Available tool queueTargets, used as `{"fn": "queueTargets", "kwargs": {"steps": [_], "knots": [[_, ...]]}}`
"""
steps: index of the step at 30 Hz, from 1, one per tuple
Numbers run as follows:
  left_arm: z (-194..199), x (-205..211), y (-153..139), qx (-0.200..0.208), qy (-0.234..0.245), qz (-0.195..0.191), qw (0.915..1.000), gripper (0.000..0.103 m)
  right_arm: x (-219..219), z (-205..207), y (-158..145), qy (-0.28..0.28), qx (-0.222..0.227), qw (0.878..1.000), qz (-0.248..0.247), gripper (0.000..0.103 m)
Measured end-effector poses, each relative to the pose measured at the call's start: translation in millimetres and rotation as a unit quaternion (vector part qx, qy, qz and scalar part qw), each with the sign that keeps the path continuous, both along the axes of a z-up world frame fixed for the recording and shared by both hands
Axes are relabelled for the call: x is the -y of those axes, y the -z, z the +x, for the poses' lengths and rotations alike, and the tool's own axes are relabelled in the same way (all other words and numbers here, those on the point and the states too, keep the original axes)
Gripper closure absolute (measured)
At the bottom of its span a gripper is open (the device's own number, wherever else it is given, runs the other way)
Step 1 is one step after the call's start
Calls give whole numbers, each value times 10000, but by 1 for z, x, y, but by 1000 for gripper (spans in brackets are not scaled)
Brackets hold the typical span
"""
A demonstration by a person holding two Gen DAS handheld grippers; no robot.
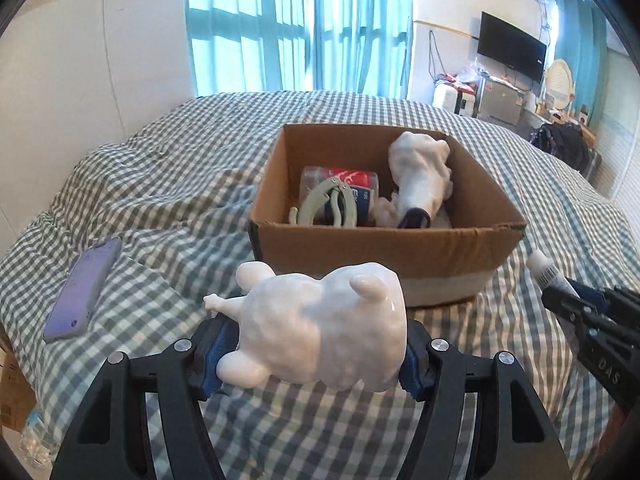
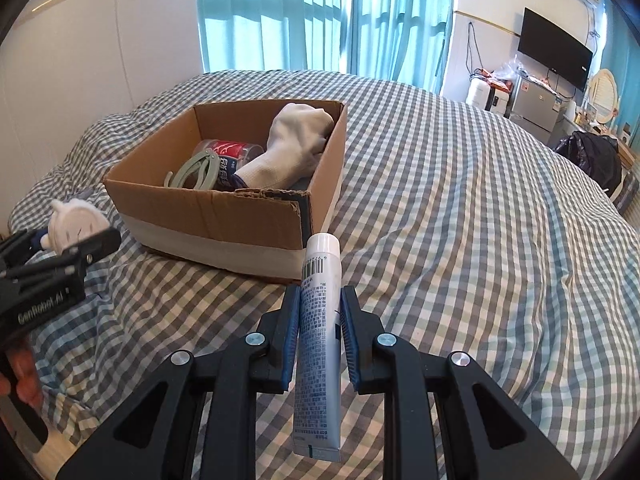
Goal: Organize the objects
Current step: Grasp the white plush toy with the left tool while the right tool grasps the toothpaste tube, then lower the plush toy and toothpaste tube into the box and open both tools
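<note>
A cardboard box [image 1: 384, 248] stands on the checked bed; it also shows in the right wrist view [image 2: 224, 220]. Inside lie a white sock [image 1: 416, 176], a clear bottle with a red label [image 1: 344, 184] and a pale green hanger clip [image 1: 324, 204]. My left gripper [image 1: 312, 356] is shut on a white plush toy [image 1: 320, 328], held just in front of the box. My right gripper [image 2: 320, 328] is shut on a white and blue tube [image 2: 318, 344], cap pointing at the box's near corner. The tube's cap [image 1: 540, 268] shows at the right of the left wrist view.
A purple phone [image 1: 84, 288] lies on the bed left of the box. The checked bedspread [image 2: 460, 220] stretches wide to the right. A wall is on the left, blue curtains behind, a TV [image 2: 556, 48] and cluttered furniture at far right.
</note>
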State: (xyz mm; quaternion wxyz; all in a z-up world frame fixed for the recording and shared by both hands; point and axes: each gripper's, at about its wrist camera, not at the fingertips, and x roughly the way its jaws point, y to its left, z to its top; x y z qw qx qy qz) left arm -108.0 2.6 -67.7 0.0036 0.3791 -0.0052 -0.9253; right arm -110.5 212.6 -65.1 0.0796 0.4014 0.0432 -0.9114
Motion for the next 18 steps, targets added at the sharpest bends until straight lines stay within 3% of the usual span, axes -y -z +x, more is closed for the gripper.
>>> {"fn": "queueTargets", "kwargs": {"steps": [8,18], "knots": [[-8,-2,-16,-145,30,-110,9998,35,6,-5,-13,-75,-119,9999,-24,83],[-30,-2,-49,-466,7,-112,9988,35,19,-38,-61,-43,-628,9980,-7,83]]}}
